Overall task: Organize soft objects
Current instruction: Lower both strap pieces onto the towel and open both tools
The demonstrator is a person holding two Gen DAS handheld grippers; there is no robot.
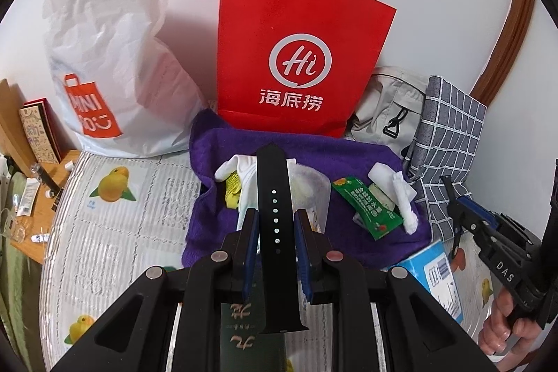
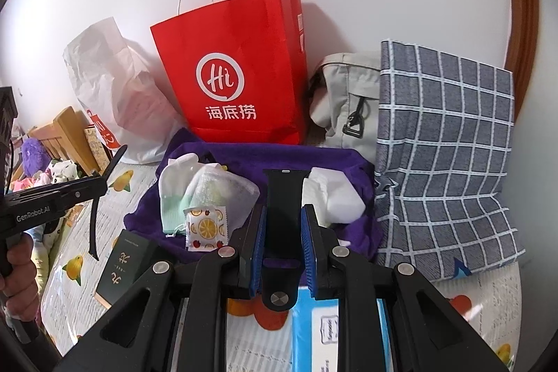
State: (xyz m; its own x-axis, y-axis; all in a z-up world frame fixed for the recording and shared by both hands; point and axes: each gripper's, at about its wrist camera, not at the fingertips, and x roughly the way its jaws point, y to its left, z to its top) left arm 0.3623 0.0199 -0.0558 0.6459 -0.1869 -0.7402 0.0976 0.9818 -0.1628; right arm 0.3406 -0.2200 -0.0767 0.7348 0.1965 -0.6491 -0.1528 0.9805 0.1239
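My left gripper (image 1: 275, 225) is shut on a black watch strap with holes (image 1: 273, 183), held upright above a purple towel (image 1: 352, 156). My right gripper (image 2: 283, 225) is shut on a second black strap piece with a buckle pin (image 2: 283, 194). On the towel lie white socks (image 2: 174, 190), a white mesh pouch (image 2: 219, 190), a lemon-print sachet (image 2: 206, 227), a green packet (image 1: 366, 208) and white tissues (image 2: 334, 194). In the left view the right gripper (image 1: 457, 215) shows at the right; in the right view the left gripper (image 2: 101, 194) shows at the left.
A red Haidilao paper bag (image 1: 300, 58), a white Miniso bag (image 1: 104, 58), a beige bag (image 2: 348, 100) and a grey checked cloth (image 2: 443, 142) stand against the wall. A dark green box (image 2: 122, 267) and a blue tissue pack (image 1: 436, 278) lie on the fruit-print mat (image 1: 122, 215).
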